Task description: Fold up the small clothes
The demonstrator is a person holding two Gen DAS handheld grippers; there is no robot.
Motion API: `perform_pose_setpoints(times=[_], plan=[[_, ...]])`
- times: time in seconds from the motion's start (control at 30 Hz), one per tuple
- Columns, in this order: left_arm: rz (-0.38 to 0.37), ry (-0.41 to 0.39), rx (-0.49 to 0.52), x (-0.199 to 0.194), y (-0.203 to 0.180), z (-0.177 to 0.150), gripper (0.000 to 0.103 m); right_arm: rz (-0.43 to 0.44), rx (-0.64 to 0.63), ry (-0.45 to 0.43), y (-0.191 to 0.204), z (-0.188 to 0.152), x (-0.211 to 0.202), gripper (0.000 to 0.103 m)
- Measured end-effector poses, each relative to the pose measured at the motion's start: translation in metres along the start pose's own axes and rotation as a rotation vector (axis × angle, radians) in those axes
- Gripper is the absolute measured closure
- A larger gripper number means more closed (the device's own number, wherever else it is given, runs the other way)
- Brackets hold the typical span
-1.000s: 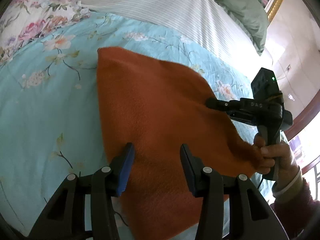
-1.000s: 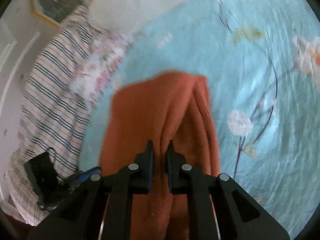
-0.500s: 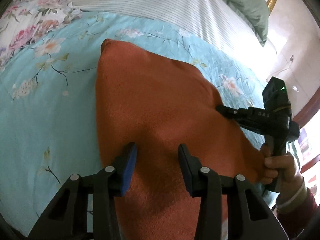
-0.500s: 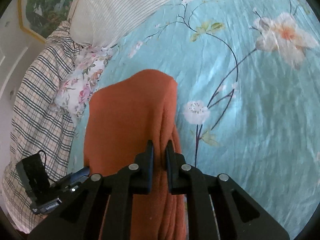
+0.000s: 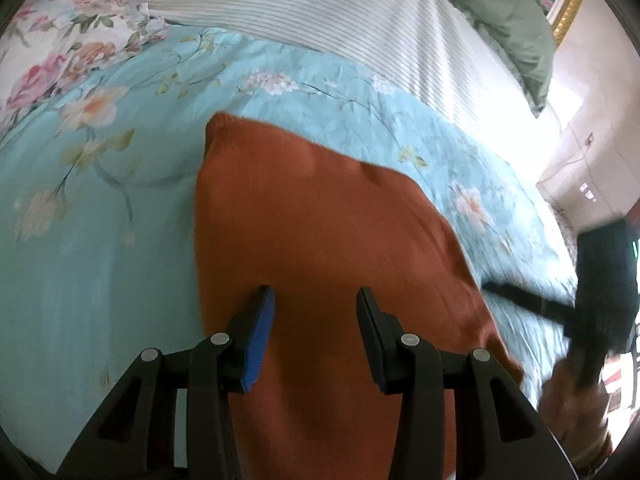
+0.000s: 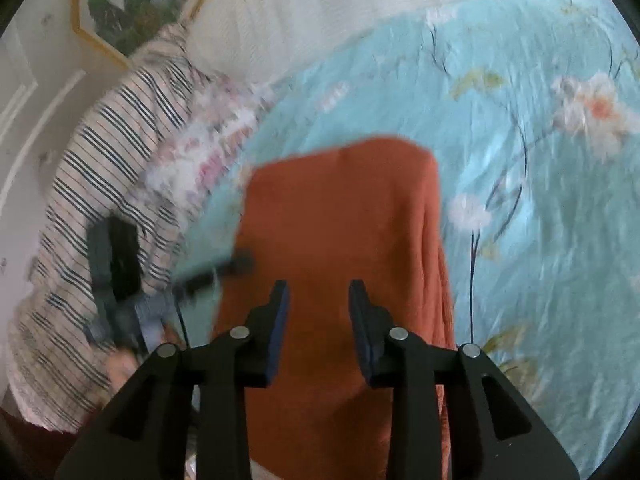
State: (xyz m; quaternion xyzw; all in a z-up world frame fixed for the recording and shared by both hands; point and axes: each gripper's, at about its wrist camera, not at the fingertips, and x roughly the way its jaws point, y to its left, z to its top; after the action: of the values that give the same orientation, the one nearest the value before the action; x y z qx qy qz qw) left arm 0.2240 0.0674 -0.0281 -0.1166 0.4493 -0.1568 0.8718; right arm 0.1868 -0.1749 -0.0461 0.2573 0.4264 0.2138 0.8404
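Observation:
An orange cloth (image 5: 320, 232) lies folded flat on the turquoise floral bedspread (image 5: 100, 220). My left gripper (image 5: 314, 300) is open just above the cloth's near part, holding nothing. In the right wrist view the same cloth (image 6: 348, 216) lies under my right gripper (image 6: 318, 296), which is open and empty over it. The right gripper also shows blurred at the right of the left wrist view (image 5: 520, 300), off the cloth's right edge. The left gripper shows blurred at the left of the right wrist view (image 6: 224, 270), by the cloth's left edge.
A white striped pillow (image 5: 320, 8) and a green cushion (image 5: 504, 20) lie at the head of the bed. A floral pillow (image 5: 60, 40) sits far left. A plaid blanket (image 6: 100, 200) and a framed picture (image 6: 140, 0) show in the right wrist view.
My right gripper has opened and let go of the cloth, which now lies flat. It has drawn back to the right. My left gripper stays open over the cloth.

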Motion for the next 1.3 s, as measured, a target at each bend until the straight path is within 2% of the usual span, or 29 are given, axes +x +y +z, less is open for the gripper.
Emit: perform_pose_setpoints(times=[0.1, 0.23, 0.3, 0.47, 0.57, 0.73, 0.87, 0.9, 1.0, 1.2, 1.3], plan=[[0.015, 0.03, -0.018, 0.027, 0.014, 0.036, 0.063, 0.04, 0.036, -0.011, -0.009, -0.003, 0.004, 0.071], [0.072, 0.068, -0.046, 0.062, 0.039, 0.081, 0.072, 0.036, 0.016, -0.006, -0.008, -0.002, 0.003, 0.071], [0.094, 0.067, -0.064, 0.073, 0.052, 0.096, 0.083, 0.031, 0.01, -0.006, -0.009, -0.003, 0.0, 0.071], [0.109, 0.021, -0.104, 0.062, 0.064, 0.106, 0.085, 0.022, 0.001, -0.027, -0.005, -0.001, -0.009, 0.071], [0.102, -0.016, -0.097, 0.034, 0.059, 0.091, 0.083, 0.022, -0.005, -0.043, -0.002, 0.0, -0.017, 0.07], [0.005, -0.051, -0.067, -0.017, 0.041, 0.039, 0.082, 0.019, -0.013, -0.032, 0.003, -0.004, -0.018, 0.07], [-0.08, -0.029, -0.011, -0.039, 0.018, -0.007, 0.081, -0.137, -0.045, 0.002, -0.006, -0.006, -0.002, 0.07], [-0.09, -0.009, 0.006, -0.042, 0.013, -0.021, 0.081, -0.146, -0.043, -0.002, -0.011, -0.006, 0.0, 0.071], [-0.087, 0.032, 0.01, -0.046, 0.007, -0.05, 0.082, -0.136, -0.006, -0.015, -0.018, -0.006, -0.003, 0.073], [-0.073, 0.03, -0.004, -0.064, 0.004, -0.081, 0.082, -0.137, -0.103, -0.037, 0.018, -0.024, -0.038, 0.07], [-0.055, 0.023, 0.04, -0.072, -0.004, -0.091, 0.082, -0.164, -0.166, -0.011, 0.029, -0.044, -0.044, 0.06]])
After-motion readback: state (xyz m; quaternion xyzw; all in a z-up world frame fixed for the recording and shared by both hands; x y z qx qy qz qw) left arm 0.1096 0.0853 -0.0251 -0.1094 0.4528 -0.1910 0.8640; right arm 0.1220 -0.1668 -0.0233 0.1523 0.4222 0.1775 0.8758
